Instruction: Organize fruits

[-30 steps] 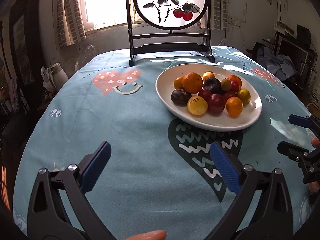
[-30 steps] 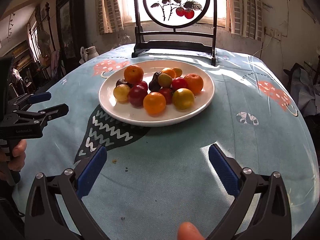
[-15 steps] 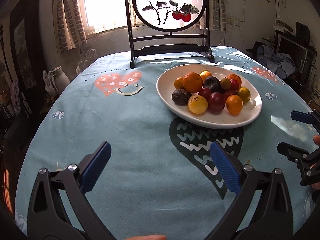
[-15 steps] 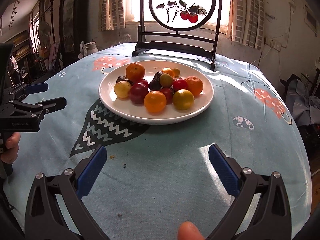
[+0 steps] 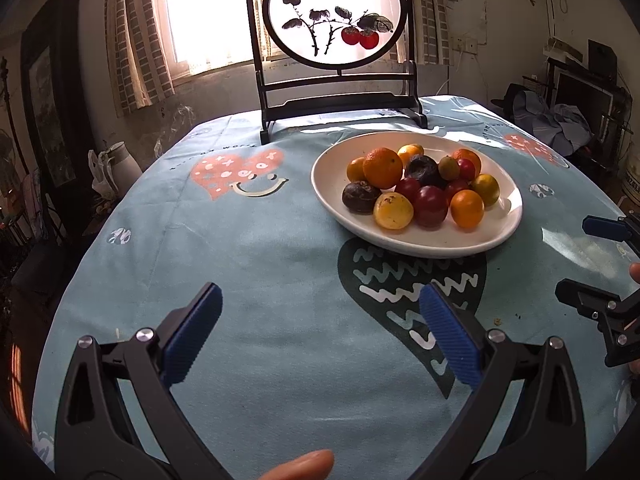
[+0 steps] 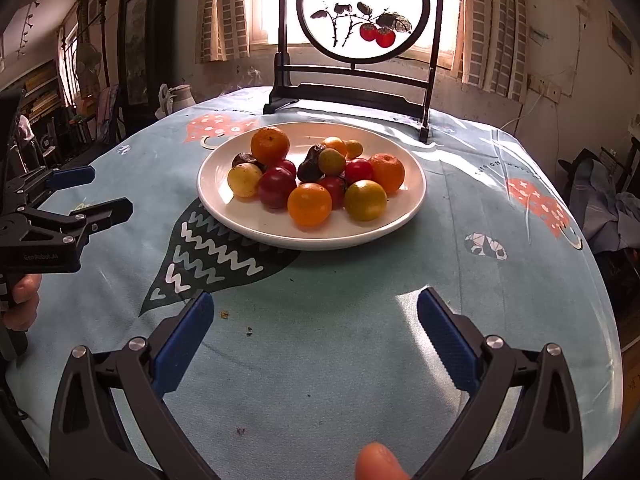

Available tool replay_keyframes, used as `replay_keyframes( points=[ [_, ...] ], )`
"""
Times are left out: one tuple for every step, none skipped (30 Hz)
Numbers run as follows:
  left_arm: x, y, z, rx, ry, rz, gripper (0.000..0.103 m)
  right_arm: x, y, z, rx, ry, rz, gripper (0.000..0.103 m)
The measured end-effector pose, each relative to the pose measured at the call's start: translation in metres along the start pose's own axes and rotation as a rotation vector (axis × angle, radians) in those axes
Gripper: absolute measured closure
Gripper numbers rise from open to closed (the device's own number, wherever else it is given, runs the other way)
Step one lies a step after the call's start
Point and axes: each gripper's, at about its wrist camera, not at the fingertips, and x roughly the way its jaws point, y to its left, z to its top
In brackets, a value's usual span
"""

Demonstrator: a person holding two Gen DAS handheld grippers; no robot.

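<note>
A white oval plate [image 5: 492,236] [image 6: 248,224] on the blue tablecloth holds several fruits piled together: oranges [image 5: 382,168] [image 6: 309,204], red plums [image 5: 430,205] [image 6: 277,187], a yellow fruit [image 5: 393,211] [image 6: 244,179] and dark wrinkled ones [image 5: 361,197]. My left gripper [image 5: 320,334] hovers open over the cloth, short of the plate and to its left. My right gripper [image 6: 316,334] is open too, near the front edge, facing the plate. Each gripper shows at the side of the other's view, empty.
A dark wooden stand with a round painted screen [image 5: 335,12] [image 6: 362,12] rises at the table's far edge behind the plate. A white jug [image 5: 122,160] sits off the table at left. Crumbs [image 6: 224,314] lie on the cloth. Cluttered furniture surrounds the round table.
Both grippers have drawn back and risen slightly, so the plate sits a little farther away. Both stay open and empty; the fruits have not moved.
</note>
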Motion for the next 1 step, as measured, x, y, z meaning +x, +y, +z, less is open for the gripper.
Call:
replay_keyframes(
  points=[
    [0.0006, 0.0003, -0.0002, 0.000, 0.003, 0.004, 0.002, -0.0002, 0.0002, 0.0000, -0.002, -0.001, -0.001, 0.001]
  ],
)
